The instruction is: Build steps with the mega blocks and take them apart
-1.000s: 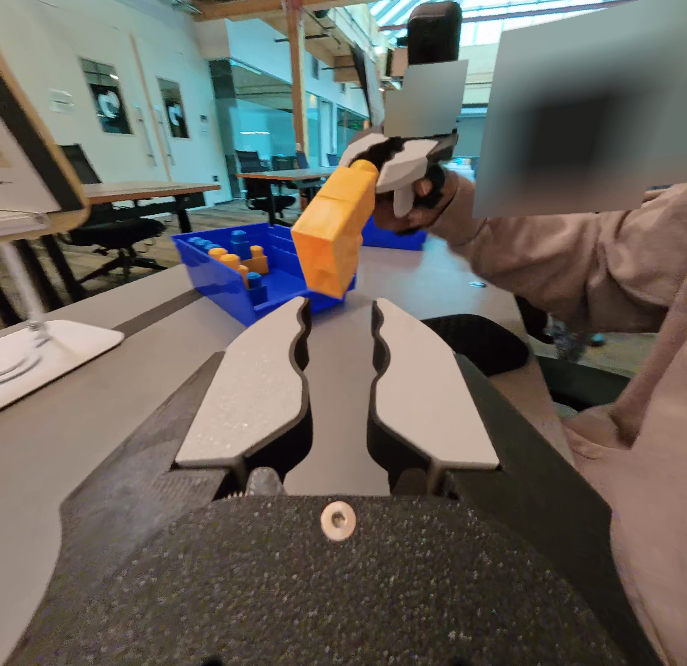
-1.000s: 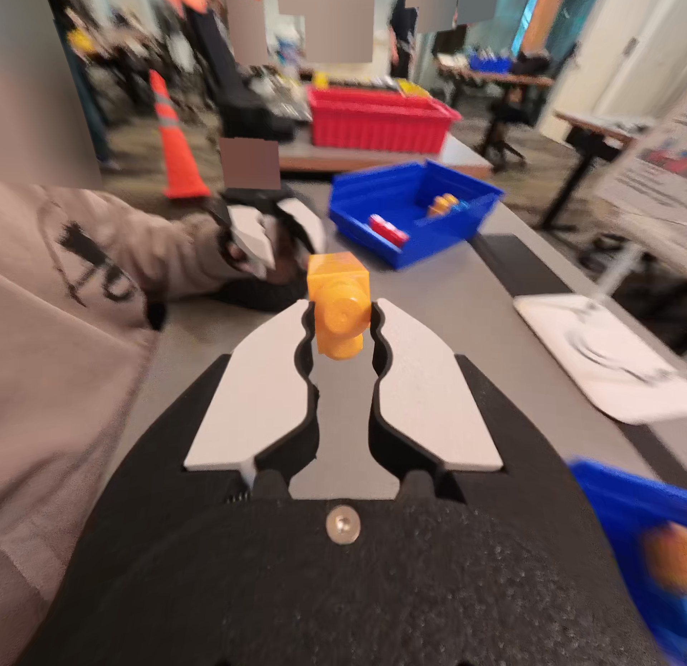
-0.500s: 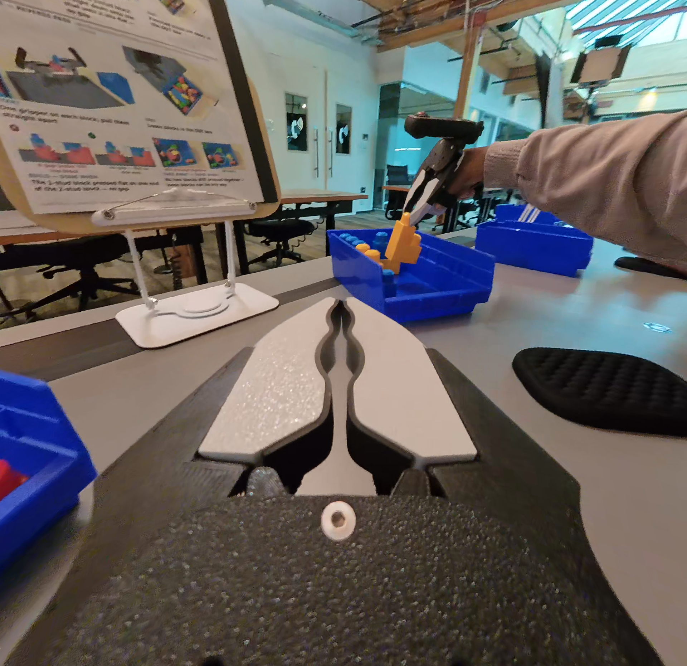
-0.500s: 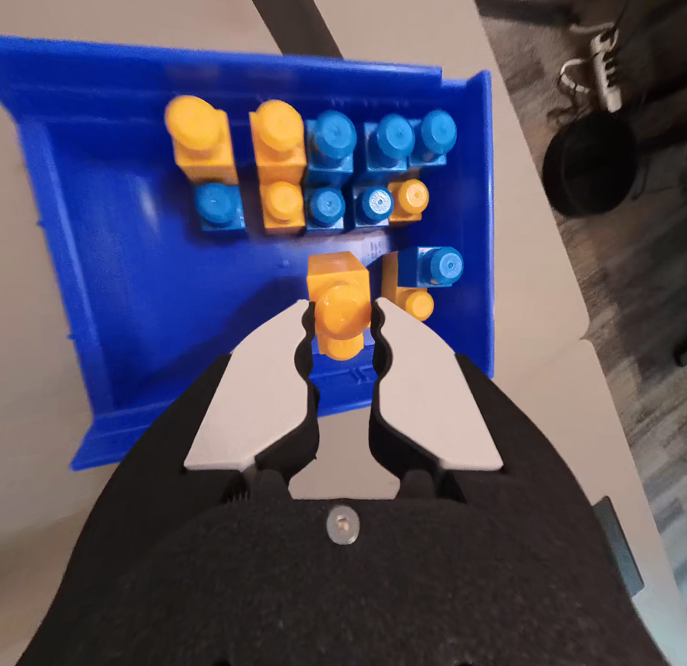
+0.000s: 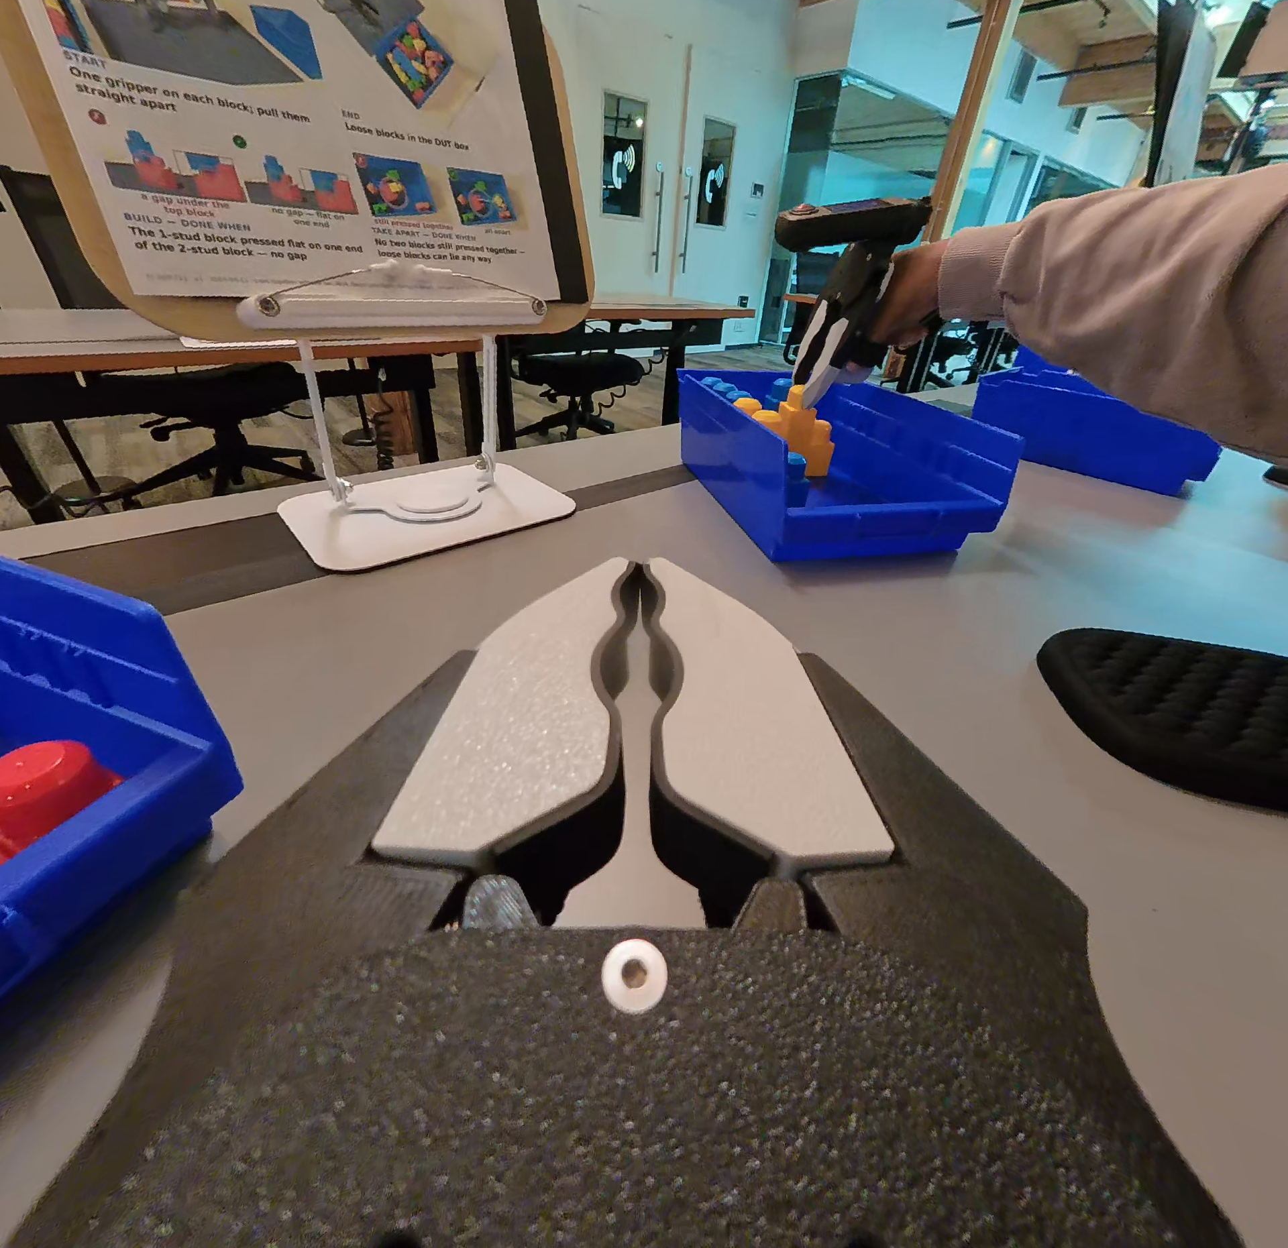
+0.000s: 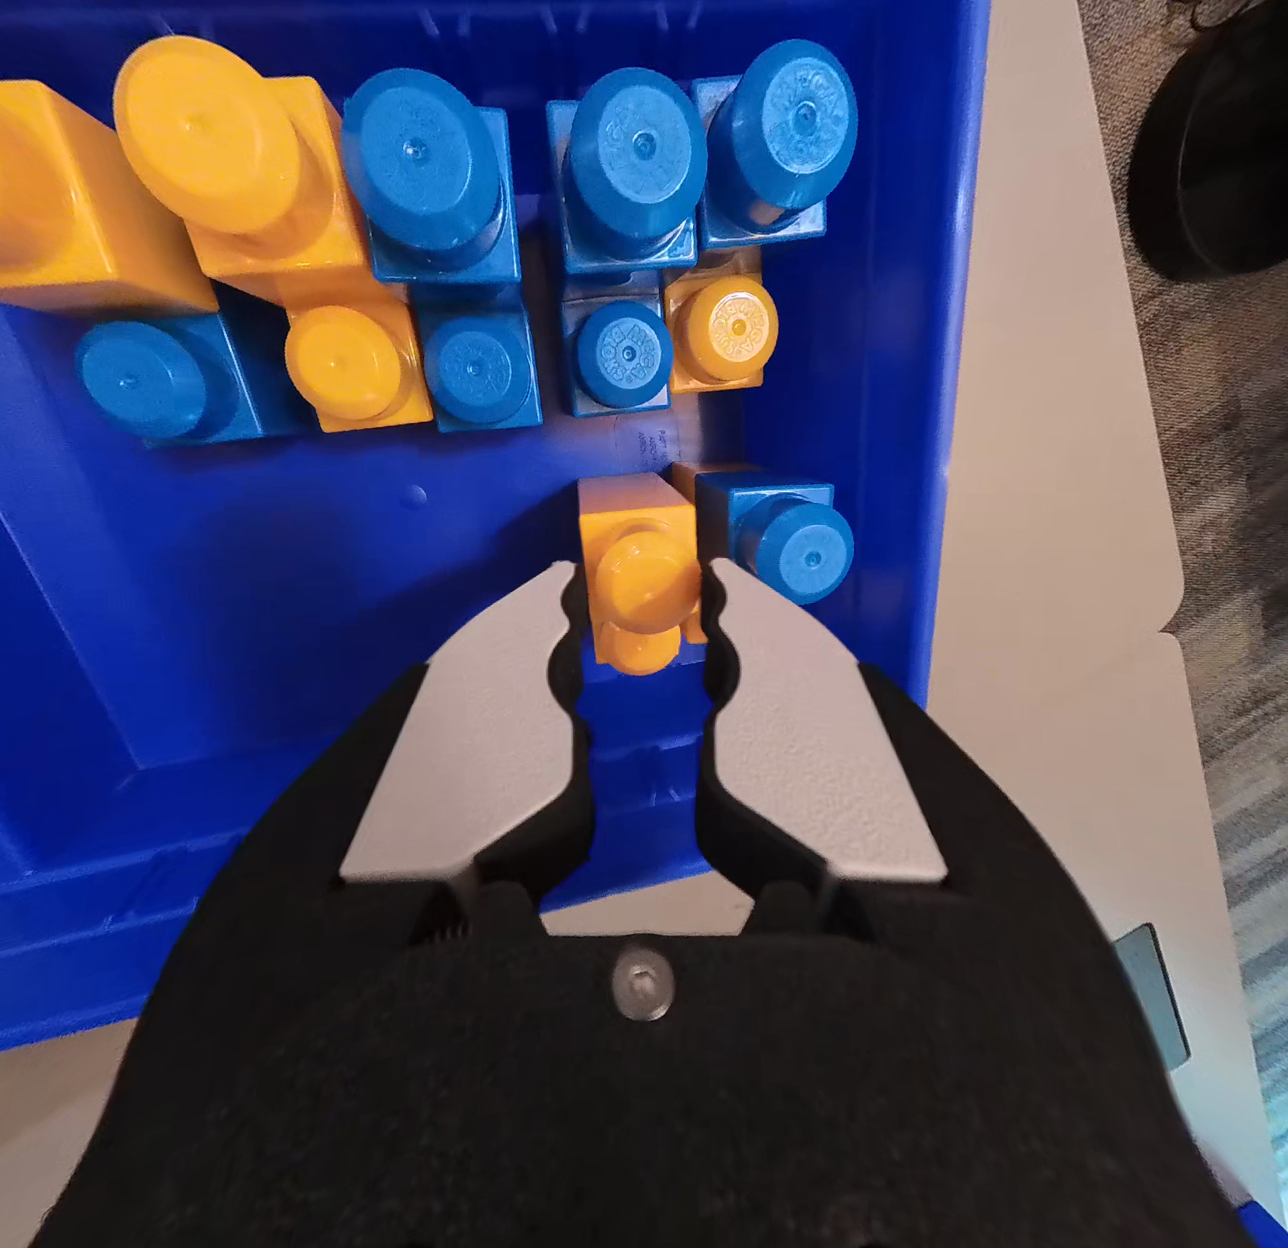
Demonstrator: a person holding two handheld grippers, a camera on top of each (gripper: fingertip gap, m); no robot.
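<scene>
Your right gripper [image 6: 640, 573] points straight down into the blue bin [image 6: 906, 378], its jaws grasping an orange step of blocks [image 6: 638, 566] by the sides of the top block; a lower stud of the same step shows just beneath it. From the left wrist view, that step [image 5: 808, 431] sits low inside the bin [image 5: 871, 518], though you cannot tell whether it touches the floor of the bin.

Just beside the held step, at 3 o'clock, stands another step with a blue block [image 6: 780, 539] on an orange base. Toward 12 o'clock, a row of finished steps [image 6: 432, 239] in orange and blue lines the far wall of the bin, side by side and upright.

Your left gripper [image 5: 640, 573] hovers over the grey counter [image 5: 976, 622], jaws clenched on nothing, tips all but touching. At 1 o'clock from it sits the bin with the steps; at 11 o'clock, an instruction card [image 5: 300, 121] on a white stand [image 5: 425, 511]. At 9 o'clock, a second blue bin [image 5: 90, 762] holds a red block [image 5: 49, 789]. A black pad [image 5: 1178, 713] lies on the counter at 3 o'clock, and a third blue bin [image 5: 1094, 427] sits farther back, past your sleeve [image 5: 1143, 288].
</scene>
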